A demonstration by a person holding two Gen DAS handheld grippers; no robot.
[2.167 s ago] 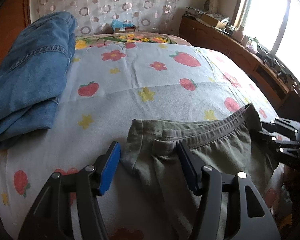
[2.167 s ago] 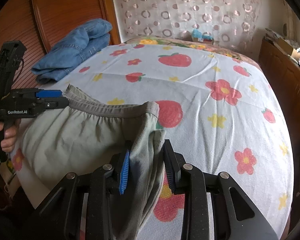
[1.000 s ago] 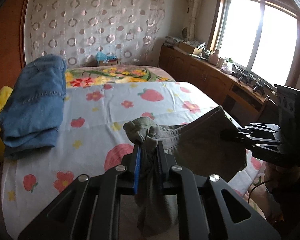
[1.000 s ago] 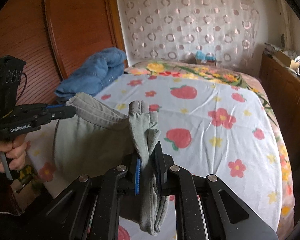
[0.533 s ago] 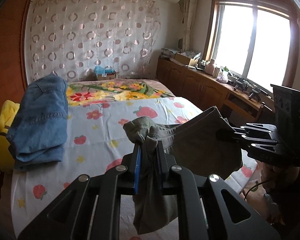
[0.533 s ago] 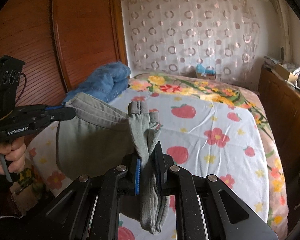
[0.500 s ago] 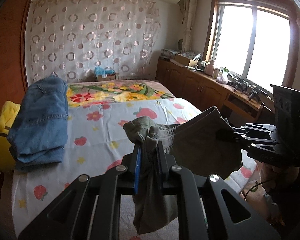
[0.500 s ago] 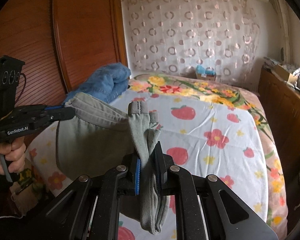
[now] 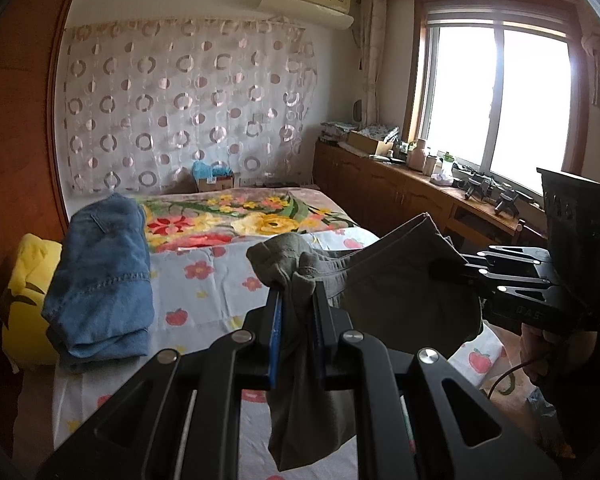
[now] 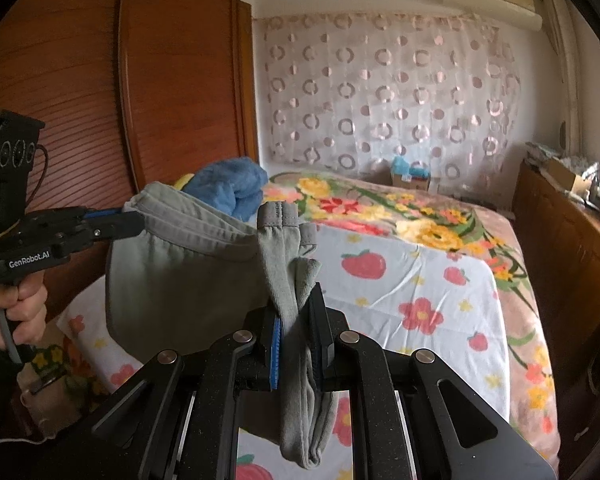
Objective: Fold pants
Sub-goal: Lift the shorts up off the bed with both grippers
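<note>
The grey-green pants (image 9: 396,296) hang in the air above the bed, held by the waistband at two corners. My left gripper (image 9: 297,300) is shut on one waistband corner; it also shows at the left of the right wrist view (image 10: 134,218). My right gripper (image 10: 296,308) is shut on the other corner of the pants (image 10: 180,280); it shows at the right of the left wrist view (image 9: 440,268). The waistband is stretched between them and the legs hang down out of sight.
The bed (image 9: 220,280) has a fruit-and-flower sheet. Folded blue jeans (image 9: 104,272) lie at its left side by a yellow cushion (image 9: 24,300), against a wooden wardrobe (image 10: 100,100). A wooden counter (image 9: 420,200) with clutter runs under the window.
Both grippers closed on the waistband corners and lifted the pants off the bed. They have kept rising, so the bed now sits lower in both views.
</note>
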